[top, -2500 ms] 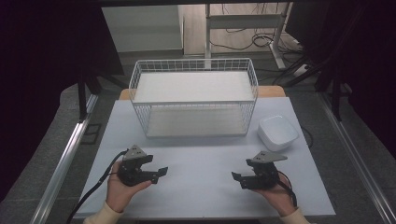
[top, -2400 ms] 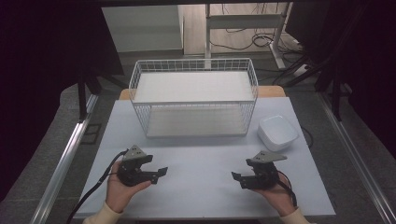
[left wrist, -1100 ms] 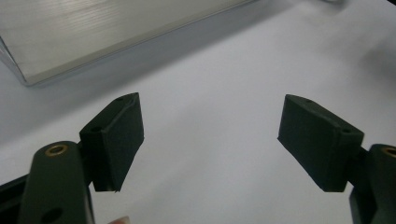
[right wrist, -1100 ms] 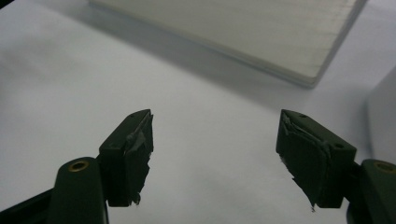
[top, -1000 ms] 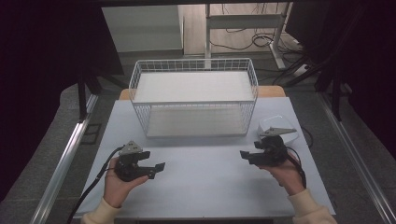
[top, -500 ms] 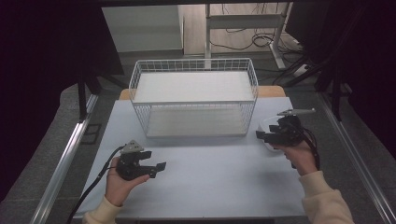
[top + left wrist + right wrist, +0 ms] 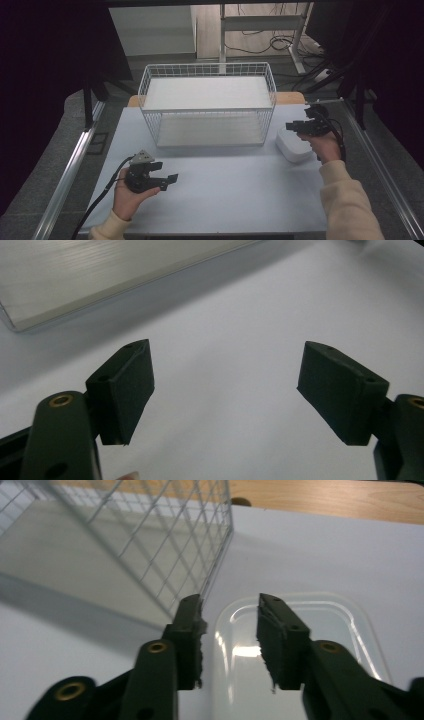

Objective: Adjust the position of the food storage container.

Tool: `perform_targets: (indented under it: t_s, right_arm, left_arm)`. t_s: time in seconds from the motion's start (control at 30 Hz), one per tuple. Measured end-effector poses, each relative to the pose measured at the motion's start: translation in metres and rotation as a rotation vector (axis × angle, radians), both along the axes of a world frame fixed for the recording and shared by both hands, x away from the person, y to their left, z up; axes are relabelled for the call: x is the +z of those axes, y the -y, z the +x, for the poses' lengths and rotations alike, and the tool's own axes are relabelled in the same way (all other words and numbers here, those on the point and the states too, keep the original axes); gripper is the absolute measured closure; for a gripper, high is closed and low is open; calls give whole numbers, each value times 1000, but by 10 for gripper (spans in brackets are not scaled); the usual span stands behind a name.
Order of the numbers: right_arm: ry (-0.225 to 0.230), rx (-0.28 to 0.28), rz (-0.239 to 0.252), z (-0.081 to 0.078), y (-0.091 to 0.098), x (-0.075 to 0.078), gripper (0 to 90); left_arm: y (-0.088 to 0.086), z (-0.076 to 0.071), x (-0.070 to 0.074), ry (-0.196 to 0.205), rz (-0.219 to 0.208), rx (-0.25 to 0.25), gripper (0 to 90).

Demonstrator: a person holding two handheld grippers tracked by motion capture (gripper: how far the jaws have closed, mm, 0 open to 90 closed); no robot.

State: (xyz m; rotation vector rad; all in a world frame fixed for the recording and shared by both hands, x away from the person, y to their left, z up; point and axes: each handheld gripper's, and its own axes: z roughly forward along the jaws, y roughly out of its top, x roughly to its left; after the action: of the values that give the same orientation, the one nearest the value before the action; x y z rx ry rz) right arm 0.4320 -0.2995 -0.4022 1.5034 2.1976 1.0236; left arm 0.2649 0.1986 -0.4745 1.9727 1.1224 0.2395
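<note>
Right gripper [image 7: 292, 127] hangs over the near-left rim of the clear, rounded-rectangular plastic container [image 7: 295, 146]. Its jaws have just been closing and now straddle that rim with a gap showing either side; no pinch yet, apparently, though the transparent edge is hard to read. The container sits on the white table [image 7: 225, 185], just beside the right end of the white wire basket [image 7: 207, 107], likely staged for loading. Left gripper [image 7: 170, 180] rests spread wide and empty, parked clear. Count: one container, one basket, two grippers.
</note>
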Motion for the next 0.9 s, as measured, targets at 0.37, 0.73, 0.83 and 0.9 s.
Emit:
perform_targets:
  t_s: [0.37,0.73,0.83,0.9]
  right_arm:
    - [-20,-44,1,42,5,-18,895]
    - [-63,-56,-45,68,-2,-40,897]
    - [-85,-70,-89,71,-5,-48,899]
    - [-88,-72,-79,70,-5,-49,899]
  left_arm:
    - [1,1,-2,1,-1,-12,222]
    - [1,2,-4,-3,17,-16,219]
    - [1,2,-4,-2,20,-15,218]
    - [1,3,-4,-2,23,-15,218]
